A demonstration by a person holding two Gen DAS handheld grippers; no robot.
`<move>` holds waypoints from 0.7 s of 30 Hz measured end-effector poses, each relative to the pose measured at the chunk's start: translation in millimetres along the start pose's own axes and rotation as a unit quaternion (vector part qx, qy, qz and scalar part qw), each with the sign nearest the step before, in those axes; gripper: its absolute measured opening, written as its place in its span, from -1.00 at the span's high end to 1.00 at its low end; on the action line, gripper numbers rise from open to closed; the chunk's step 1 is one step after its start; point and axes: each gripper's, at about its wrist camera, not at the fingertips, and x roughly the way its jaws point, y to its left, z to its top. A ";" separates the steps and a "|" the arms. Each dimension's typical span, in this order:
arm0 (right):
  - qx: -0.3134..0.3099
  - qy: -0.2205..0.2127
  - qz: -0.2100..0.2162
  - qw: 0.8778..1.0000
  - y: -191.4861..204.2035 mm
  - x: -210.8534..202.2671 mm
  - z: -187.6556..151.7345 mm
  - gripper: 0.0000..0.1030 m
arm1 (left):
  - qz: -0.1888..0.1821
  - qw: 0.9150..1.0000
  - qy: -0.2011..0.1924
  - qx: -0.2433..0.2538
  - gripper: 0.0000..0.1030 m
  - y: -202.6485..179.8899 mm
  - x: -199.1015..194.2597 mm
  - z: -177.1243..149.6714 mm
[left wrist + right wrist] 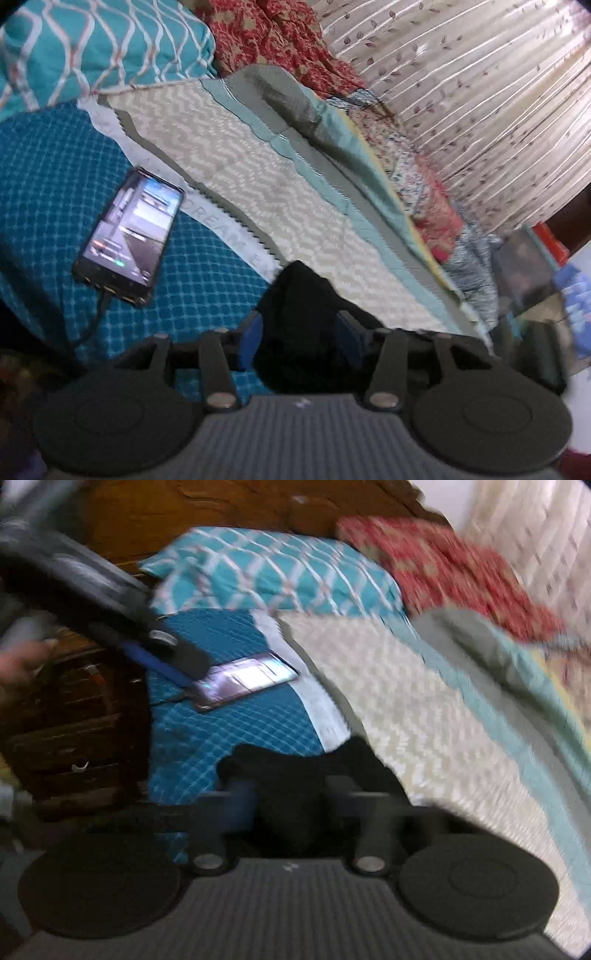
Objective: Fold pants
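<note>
The black pants [295, 284] are bunched between the blue pads of my left gripper [299, 332], which is shut on the cloth just above the teal bedspread [55, 184]. The right wrist view is blurred. There another bunch of the black pants [280, 760] fills the gap of my right gripper [291, 797], which is shut on it. The left gripper's black body and one blue finger [159, 664] reach in from the upper left of the right wrist view, with a hand [14, 664] behind it. The rest of the pants is hidden below both grippers.
A lit phone [129, 232] [243, 681] with a cable lies on the bedspread. A cream quilt [277, 206] [406, 709] covers the bed's right half. Teal pillow [92, 44], red floral cloth [266, 33] and curtain [480, 92] lie beyond. A dark wooden cabinet [74, 738] stands at the left.
</note>
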 end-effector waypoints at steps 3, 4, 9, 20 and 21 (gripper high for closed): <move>0.152 -0.050 -0.037 0.986 -27.4 -10.8 -2.1 0.78 | -0.032 0.999 0.016 -0.015 -0.12 -3.2 12.4 0.6; 0.180 -0.063 -0.038 0.981 -30.6 -16.3 -4.2 0.78 | -0.047 0.998 0.026 -0.023 -0.21 -3.4 20.0 0.7; 0.160 -0.088 -0.048 0.982 -4.7 -34.0 -10.7 0.78 | -0.108 0.988 0.075 -0.078 -0.58 -5.2 66.3 7.1; 0.137 -0.118 -0.050 0.982 20.6 -40.3 2.8 0.78 | -0.162 0.985 0.036 -0.044 0.74 -34.4 89.2 22.2; 0.137 -0.119 -0.041 0.983 22.0 -39.2 3.9 0.78 | -0.158 0.987 0.009 -0.008 0.74 -42.1 75.9 22.2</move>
